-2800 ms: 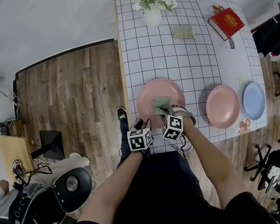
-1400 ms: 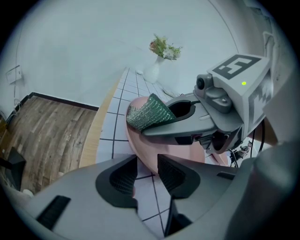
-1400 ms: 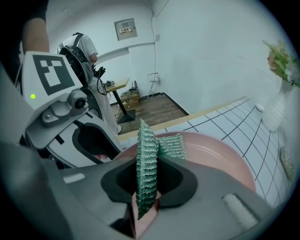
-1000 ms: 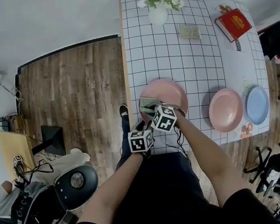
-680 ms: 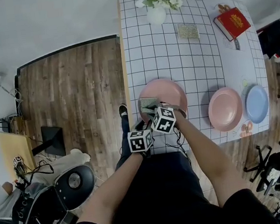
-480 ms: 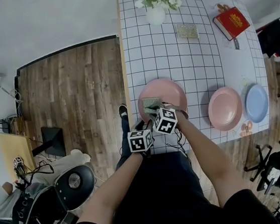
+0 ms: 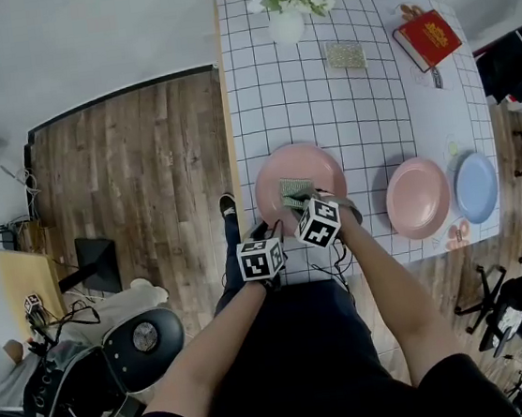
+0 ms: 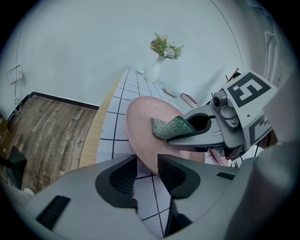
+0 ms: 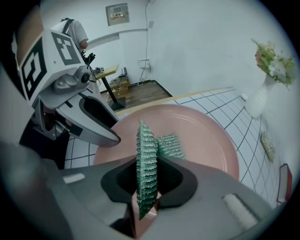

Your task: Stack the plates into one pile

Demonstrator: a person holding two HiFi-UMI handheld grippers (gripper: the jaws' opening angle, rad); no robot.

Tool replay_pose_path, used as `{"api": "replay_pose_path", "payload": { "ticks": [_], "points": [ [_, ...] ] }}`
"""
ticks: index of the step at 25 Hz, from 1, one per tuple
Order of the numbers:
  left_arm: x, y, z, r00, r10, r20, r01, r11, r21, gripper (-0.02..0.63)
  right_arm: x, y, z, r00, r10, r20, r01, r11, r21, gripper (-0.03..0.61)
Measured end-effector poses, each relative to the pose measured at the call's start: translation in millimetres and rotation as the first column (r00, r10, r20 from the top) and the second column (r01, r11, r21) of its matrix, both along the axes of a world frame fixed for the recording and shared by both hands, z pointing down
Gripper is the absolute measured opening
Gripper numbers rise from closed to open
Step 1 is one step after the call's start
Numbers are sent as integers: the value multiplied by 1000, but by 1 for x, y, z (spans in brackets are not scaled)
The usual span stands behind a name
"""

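Right hand-held gripper (image 9: 148, 168) is gripping a green scouring pad (image 9: 146, 150) between its closed jaws, and the pad's free end is reaching down to the inside of the large pink plate (image 7: 310, 161). This plate is lying at the near edge of the table (image 7: 323, 101). Left hand-held gripper (image 8: 146, 166) is pointing at the plate's near rim with its jaws apart; the rim is sitting just at their tips, and nothing is pressed between them. To the right, well apart, a smaller pink plate (image 7: 416, 198) and a blue plate (image 7: 474, 188) are lying side by side.
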State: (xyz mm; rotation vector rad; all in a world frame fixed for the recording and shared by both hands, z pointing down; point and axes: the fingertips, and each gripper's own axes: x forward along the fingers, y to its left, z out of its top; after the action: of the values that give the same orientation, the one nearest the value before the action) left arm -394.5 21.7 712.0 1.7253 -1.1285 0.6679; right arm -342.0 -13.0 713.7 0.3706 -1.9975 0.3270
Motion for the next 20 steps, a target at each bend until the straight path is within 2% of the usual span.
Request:
{"api": "replay_pose_path", "payload": {
  "ticks": [20],
  "points": [
    [1,0,0,1000,-4,-11,4,1000,-4,132,69,6,3,980,100,-174,-107,994,-29,78]
  ]
}}
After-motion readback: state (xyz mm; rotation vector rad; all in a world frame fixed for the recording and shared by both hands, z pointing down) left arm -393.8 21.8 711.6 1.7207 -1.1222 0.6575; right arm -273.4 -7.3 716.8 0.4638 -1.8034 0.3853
